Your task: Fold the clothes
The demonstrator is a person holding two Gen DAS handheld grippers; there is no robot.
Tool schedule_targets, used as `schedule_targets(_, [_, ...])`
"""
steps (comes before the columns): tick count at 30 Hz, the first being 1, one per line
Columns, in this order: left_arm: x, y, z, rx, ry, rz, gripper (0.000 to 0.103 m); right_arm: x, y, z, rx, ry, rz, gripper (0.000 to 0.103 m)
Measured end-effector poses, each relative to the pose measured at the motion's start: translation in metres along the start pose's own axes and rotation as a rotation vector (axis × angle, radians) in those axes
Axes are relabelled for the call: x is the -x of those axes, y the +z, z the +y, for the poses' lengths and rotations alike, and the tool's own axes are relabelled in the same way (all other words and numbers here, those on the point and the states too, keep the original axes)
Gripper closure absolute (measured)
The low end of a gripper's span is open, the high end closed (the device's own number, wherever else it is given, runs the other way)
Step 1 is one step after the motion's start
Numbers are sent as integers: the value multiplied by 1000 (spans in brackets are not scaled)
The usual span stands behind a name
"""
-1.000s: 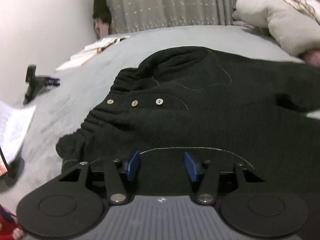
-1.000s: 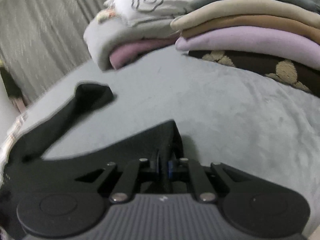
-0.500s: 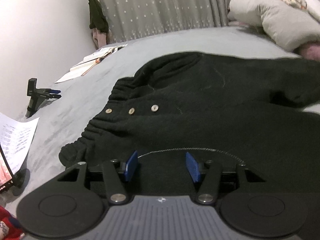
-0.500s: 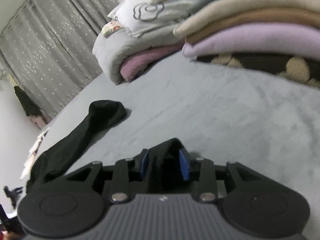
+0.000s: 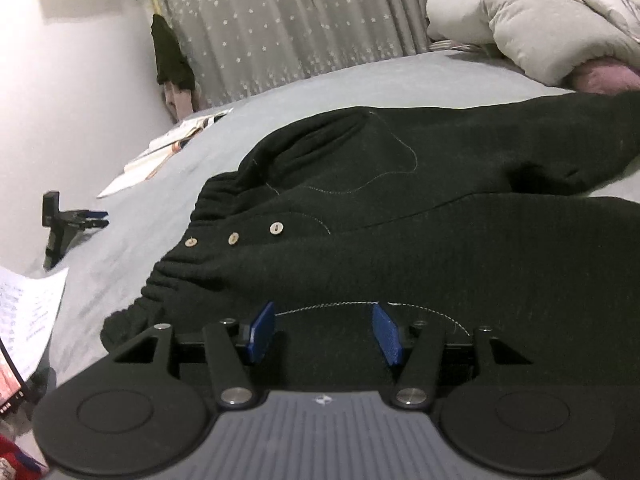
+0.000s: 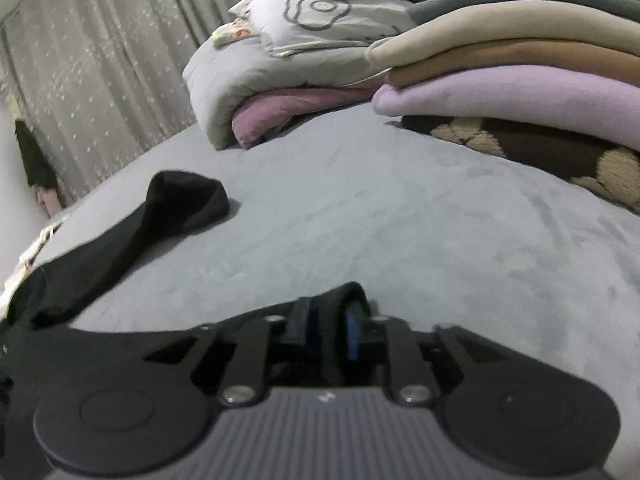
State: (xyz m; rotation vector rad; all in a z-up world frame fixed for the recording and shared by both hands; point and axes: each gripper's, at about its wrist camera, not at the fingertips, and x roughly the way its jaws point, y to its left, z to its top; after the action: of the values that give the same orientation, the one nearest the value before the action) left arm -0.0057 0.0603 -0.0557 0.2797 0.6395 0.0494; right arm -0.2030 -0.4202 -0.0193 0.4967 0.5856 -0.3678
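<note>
Black trousers [image 5: 400,240] with three pale buttons [image 5: 232,238] at the gathered waist lie spread on the grey bed [image 5: 132,220]. My left gripper [image 5: 324,330] hovers low over the cloth near the waist, blue pads [image 5: 262,334] well apart and open, nothing pinched between them. In the right wrist view, my right gripper [image 6: 326,330] is at the end of one trouser leg. Its jaws are opening, and a hump of the black hem [image 6: 340,300] still sits between them. The other leg [image 6: 160,208] stretches off to the left across the bed [image 6: 400,220].
A stack of folded clothes [image 6: 520,92] lies at the right. A folded grey duvet [image 6: 300,52] lies behind it, also at the left view's far right [image 5: 520,28]. Open books [image 5: 168,152], a black clamp [image 5: 60,228] and a printed sheet [image 5: 28,312] sit at the bed's left side.
The right jaws were shut tight on the trouser hem and have come apart, with the hem left lying between them. The left gripper has kept its gap and place.
</note>
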Motion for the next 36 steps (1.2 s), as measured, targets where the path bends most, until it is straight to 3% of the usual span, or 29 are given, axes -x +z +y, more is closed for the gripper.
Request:
schedule_targets(5, [11, 3, 23, 102, -8, 8, 49, 42, -4, -3, -9, -10, 27, 54])
schedule_targets(14, [33, -2, 104, 379, 71, 3, 47, 87, -44, -16, -52, 6, 127, 54])
schedule_targets(20, [18, -23, 143, 558, 119, 107, 44, 94, -59, -8, -79, 38, 143, 54])
schedule_targets(22, [12, -29, 152, 625, 94, 139, 43, 94, -61, -7, -89, 33, 141, 54])
schedule_targets(25, [-1, -40, 165, 775, -8, 183, 43, 92, -62, -7, -118, 26, 143, 55])
schedule_targets(27, [-8, -46, 168, 833, -37, 200, 43, 89, -65, -6, -119, -27, 153, 66])
schedule_targets(29, [-12, -53, 170, 883, -47, 205, 43, 88, -67, -9, -140, -55, 155, 69])
schedule_targets(33, [-13, -51, 166, 898, -40, 199, 43, 88, -71, -14, -210, -26, 130, 61])
schedule_targets(34, [-14, -52, 166, 913, -69, 191, 44, 86, -71, -14, -217, -22, 127, 59])
schedule_targets(35, [-16, -52, 166, 928, -99, 182, 52, 84, -71, -13, -222, -19, 124, 59])
schedule_targets(36, [-17, -52, 166, 943, -128, 173, 64, 82, -71, -11, -213, -28, 119, 65])
